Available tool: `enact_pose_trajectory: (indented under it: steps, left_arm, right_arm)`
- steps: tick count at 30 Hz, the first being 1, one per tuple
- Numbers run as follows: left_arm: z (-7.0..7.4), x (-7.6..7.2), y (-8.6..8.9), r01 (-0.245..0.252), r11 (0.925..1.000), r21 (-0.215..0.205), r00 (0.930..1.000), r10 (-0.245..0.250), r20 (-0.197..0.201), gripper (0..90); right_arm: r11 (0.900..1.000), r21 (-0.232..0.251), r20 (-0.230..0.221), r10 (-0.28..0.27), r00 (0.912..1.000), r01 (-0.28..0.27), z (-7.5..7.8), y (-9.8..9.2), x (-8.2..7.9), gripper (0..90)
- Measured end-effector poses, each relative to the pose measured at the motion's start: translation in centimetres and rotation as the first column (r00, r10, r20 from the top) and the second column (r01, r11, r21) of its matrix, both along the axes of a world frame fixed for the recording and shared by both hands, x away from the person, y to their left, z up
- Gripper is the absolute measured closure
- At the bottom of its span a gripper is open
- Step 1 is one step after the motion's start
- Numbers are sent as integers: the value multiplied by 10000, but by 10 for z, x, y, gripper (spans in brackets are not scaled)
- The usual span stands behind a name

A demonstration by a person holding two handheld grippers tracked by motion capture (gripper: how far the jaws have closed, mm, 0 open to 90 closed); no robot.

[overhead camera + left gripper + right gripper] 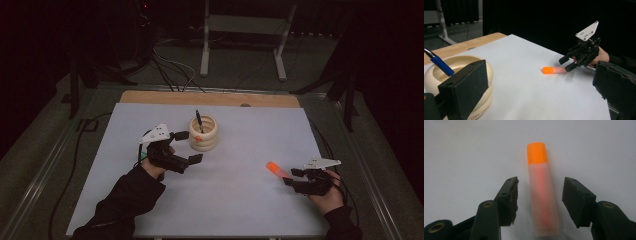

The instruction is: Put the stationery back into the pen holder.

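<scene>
High view: blue pen inside cream holder

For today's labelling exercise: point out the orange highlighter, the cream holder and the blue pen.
orange highlighter (543, 197), right gripper view, on its frosted barrel.
cream holder (204, 141), high view, on its ribbed outer wall.
blue pen (441, 65), left gripper view, on its blue grip.

Right gripper low, jaws apart; left gripper jaws wide
</scene>
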State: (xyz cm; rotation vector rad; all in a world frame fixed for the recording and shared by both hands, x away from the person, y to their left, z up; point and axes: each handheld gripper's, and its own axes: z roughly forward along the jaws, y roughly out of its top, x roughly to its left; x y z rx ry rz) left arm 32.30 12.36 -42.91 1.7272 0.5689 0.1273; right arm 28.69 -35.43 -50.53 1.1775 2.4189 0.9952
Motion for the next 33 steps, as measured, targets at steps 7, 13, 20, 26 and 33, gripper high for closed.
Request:
enact_pose_trajectory:
  steps: [7, 13, 20, 26, 33]
  left_arm:
    - [-1, 0, 0, 17, 10000, -3, 10000, -17, -28, 5]
    - [-1, 0, 0, 13, 10000, -21, 10000, -14, -78, 5]
    - [-1, 1, 0, -4, 10000, 32, 10000, 4, -82, 5]
    - [-1, 1, 1, -14, 10000, 15, 9999, 14, -114, 5]
    - [-2, 0, -1, 0, 10000, 88, 9999, 2, -163, 5]
  right_arm:
    - [9992, -388, -155, 69, 9999, -75, -6, 1, 3, 479]
    - [9971, -741, -149, 180, 9997, -191, -9, 2, 4, 496]
    - [9928, -1118, -200, 413, 9989, -433, -10, 5, 5, 566]
    - [9923, -1149, -464, 412, 9981, -463, -9, 8, 6, 618]
    - [9909, -1348, -752, -108, 9971, 6, -6, 12, 8, 656]
